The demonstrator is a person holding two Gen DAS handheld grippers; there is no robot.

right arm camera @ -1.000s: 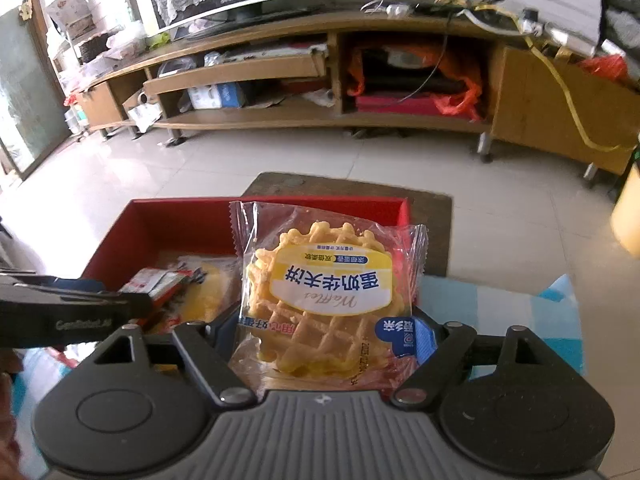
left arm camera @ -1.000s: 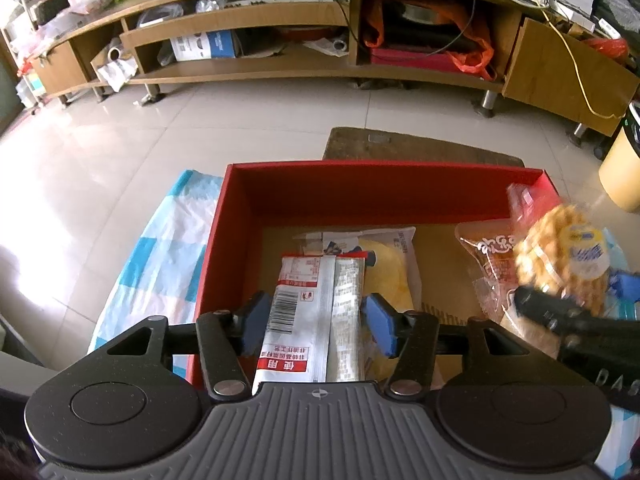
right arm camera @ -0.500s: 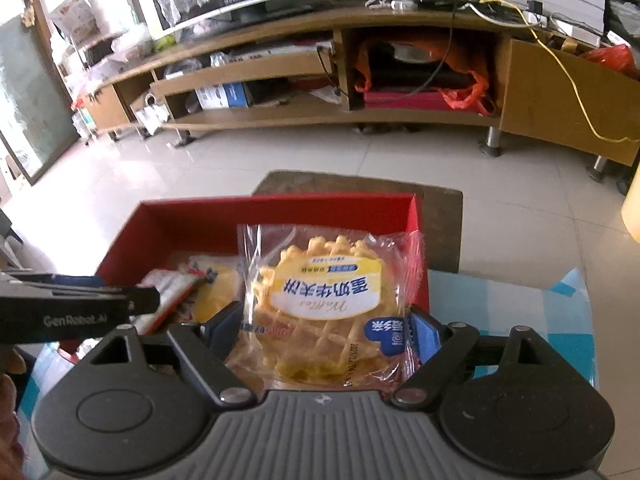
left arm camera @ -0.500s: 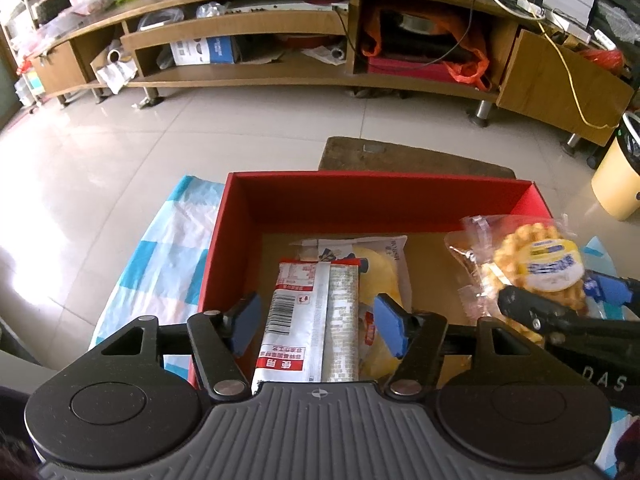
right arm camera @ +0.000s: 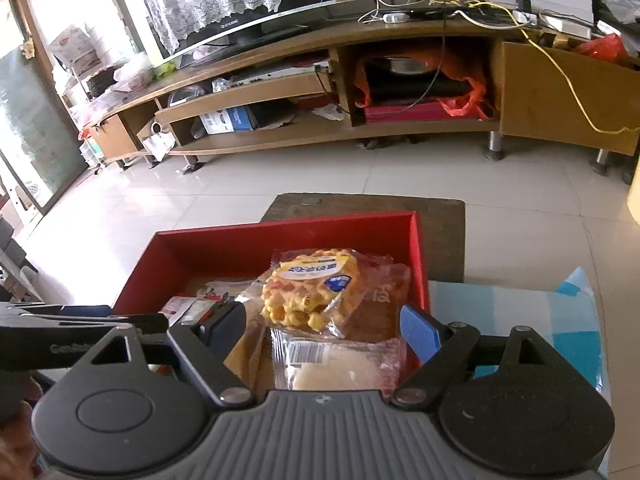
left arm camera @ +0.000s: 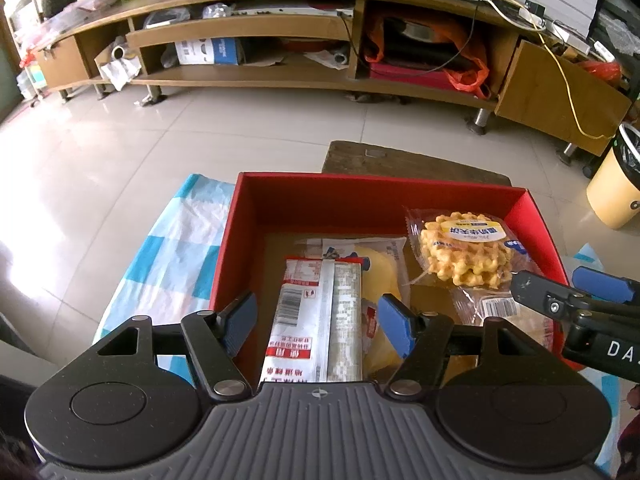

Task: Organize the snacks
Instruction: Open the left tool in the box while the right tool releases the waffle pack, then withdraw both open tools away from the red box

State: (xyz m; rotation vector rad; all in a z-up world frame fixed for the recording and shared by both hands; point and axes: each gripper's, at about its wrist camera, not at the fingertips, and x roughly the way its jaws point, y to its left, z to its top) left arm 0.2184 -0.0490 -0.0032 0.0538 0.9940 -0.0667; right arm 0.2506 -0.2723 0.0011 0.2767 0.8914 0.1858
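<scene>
In the red box [right arm camera: 416, 248], the waffle pack [right arm camera: 310, 294] now lies free; a second ago my right gripper [right arm camera: 322, 330] clamped it, and now its jaws stand apart. My left gripper [left arm camera: 316, 318] hangs spread above the white-and-red packet [left arm camera: 316, 320], so that placement looks done.

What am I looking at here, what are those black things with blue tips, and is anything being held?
They are two handheld grippers, each carrying a camera that looks along its fingers. One picture comes from the left gripper, one from the right gripper. Both are open and hold nothing. Below them a red box sits on a blue checked cloth. Inside lie a waffle packet, resting on other packets, and a white and red packet.
</scene>
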